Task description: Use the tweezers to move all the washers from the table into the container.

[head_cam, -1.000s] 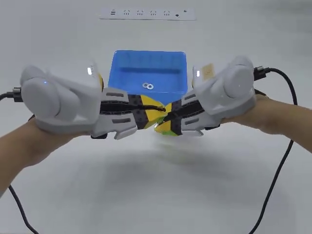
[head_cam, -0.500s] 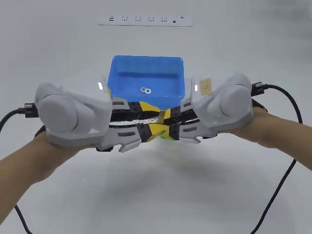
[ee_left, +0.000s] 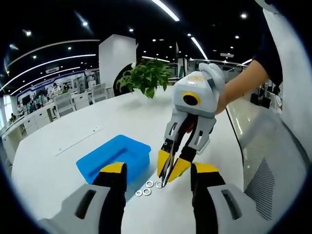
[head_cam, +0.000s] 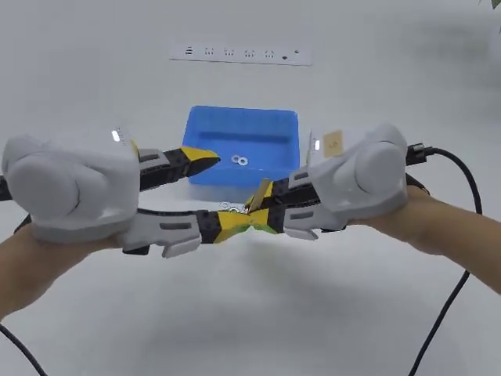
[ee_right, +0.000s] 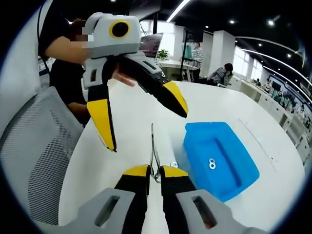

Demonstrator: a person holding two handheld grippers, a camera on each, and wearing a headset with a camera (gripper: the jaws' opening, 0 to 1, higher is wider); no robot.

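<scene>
Right gripper view: right fingers (ee_right: pixel 139 171) clamp the thin, springy tweezers (ee_right: pixel 153 146); left fingers (ee_right: pixel 103 119) gape empty. The washers (ee_left: pixel 146 191) look tiny, flat and slippery, so nip one by its rim.

No legible text, brand or number is found in any view. A small tan sticker (head_cam: pixel 333 142) is seen on the right gripper (head_cam: pixel 257 210), print unreadable. Markings on the white power strip (head_cam: pixel 241 54) are blurred.

Head view down onto container (head_cam: pixel 252 129); gripper views opposed, close, container shared
</scene>
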